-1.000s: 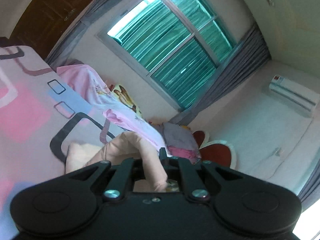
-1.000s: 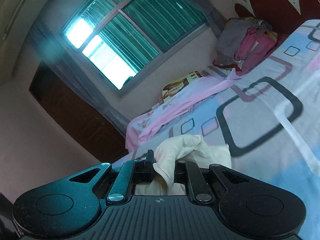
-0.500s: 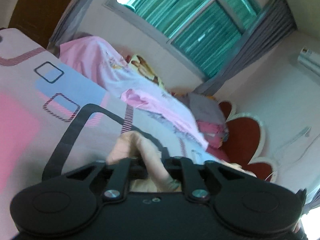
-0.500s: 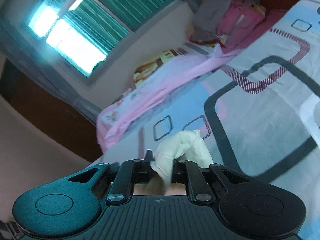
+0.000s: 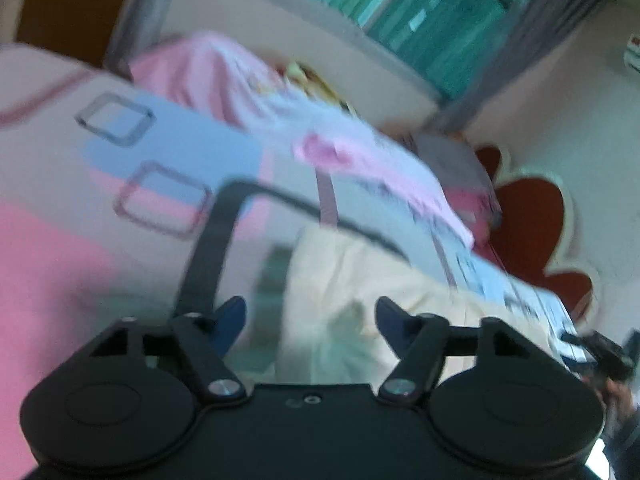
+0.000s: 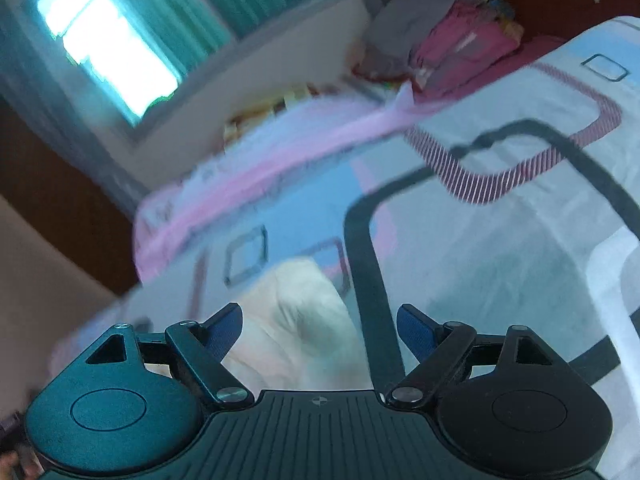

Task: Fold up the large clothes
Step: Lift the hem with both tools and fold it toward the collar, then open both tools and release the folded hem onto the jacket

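A cream garment (image 5: 360, 280) lies on the patterned bedsheet (image 5: 60, 260), spread under and beyond my left gripper (image 5: 310, 312). That gripper's jaws are opening; the cloth lies between and below the blue pads (image 5: 230, 314) but they do not press it. In the right wrist view a bunched end of the same cream garment (image 6: 304, 312) sits on the sheet between the fingers of my right gripper (image 6: 320, 320). Its jaws are opening too, blue pads (image 6: 416, 328) well apart and off the cloth. Both views are motion-blurred.
A pink blanket (image 5: 248, 92) lies along the far side of the bed. A pile of grey and pink clothes (image 6: 440, 48) rests near the red headboard (image 5: 532, 216). A green-curtained window (image 6: 120, 40) and grey drapes stand behind. The other gripper (image 5: 600, 356) shows at the right edge.
Both grippers came down toward the bed and let go: they were shut on folds of the cream garment, and now their jaws stand apart with the cloth lying on the sheet.
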